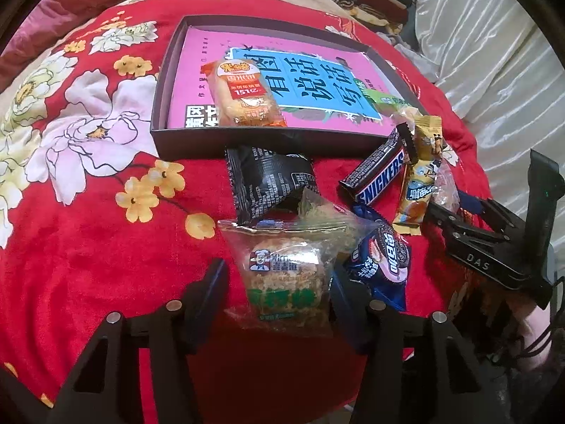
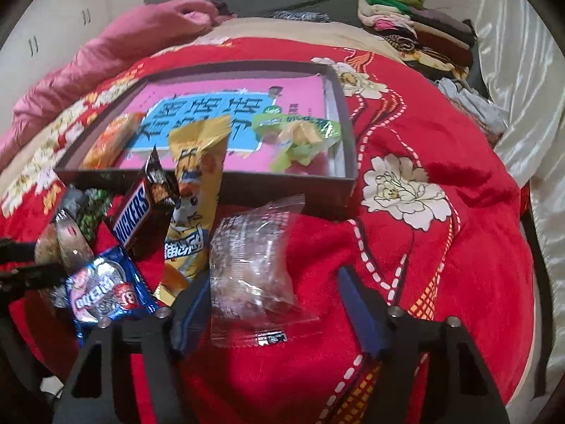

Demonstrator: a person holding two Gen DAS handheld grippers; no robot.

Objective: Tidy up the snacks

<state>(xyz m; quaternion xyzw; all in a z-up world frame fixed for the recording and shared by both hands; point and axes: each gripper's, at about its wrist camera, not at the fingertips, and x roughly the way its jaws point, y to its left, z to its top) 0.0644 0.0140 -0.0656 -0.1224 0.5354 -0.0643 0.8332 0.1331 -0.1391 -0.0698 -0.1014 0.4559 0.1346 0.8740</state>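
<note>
My left gripper (image 1: 277,277) stands open around a clear oat-bar packet with a green label (image 1: 286,282); a strip of blanket shows beside its left finger. My right gripper (image 2: 273,288) is open around a clear crinkled packet (image 2: 254,275), whose right side is apart from the right finger. A black packet (image 1: 268,183), a Snickers bar (image 1: 378,176), a yellow packet (image 1: 420,176) and a blue Oreo packet (image 1: 381,258) lie in a heap in front of the dark box (image 1: 247,141). Inside the box lie an orange rice-cracker packet (image 1: 243,95) and a green packet (image 2: 300,137) on a pink book.
Everything rests on a red flowered blanket (image 1: 88,247) on a bed. A pink quilt (image 2: 106,49) is bunched at the far left, folded clothes (image 2: 416,28) are stacked at the far right, and white shiny fabric (image 2: 522,70) runs along the right side.
</note>
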